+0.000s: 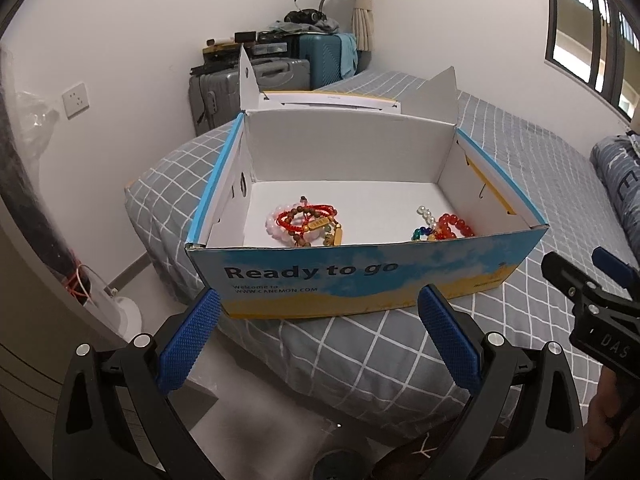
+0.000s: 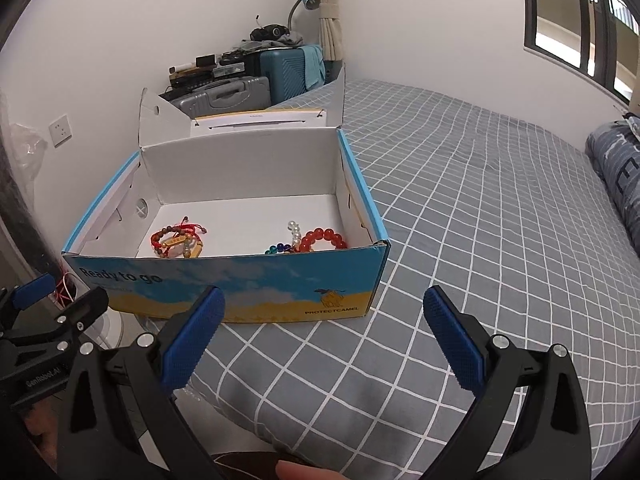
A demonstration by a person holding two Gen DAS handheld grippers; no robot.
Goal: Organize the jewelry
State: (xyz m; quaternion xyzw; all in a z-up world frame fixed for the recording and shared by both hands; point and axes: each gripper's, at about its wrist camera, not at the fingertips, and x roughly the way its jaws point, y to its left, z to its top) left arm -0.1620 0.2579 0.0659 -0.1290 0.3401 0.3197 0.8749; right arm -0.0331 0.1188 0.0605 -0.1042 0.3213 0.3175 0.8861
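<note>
I see the bed [image 2: 460, 200] with its grey checked cover stretching ahead of and under both tools, and the open cardboard box [image 1: 360, 276] sits on it just beyond the tips of my left hand-held gripper [image 1: 320, 340], whose blue pads stand wide apart and hold nothing. From my right hand-held gripper [image 2: 324, 340], equally spread and empty, the same box lies ahead and a little to the left, its printed front wall facing me and its lid folded back behind. Each tool shows at the edge of the other's view, so they hang side by side before the box. Inside, on the white floor, a tangle of bracelets [image 1: 308, 226] with red cord, wooden beads and pink beads lies toward the left, well apart from a second cluster [image 2: 316, 240] of red, pearl and coloured beads near the right wall.
</note>
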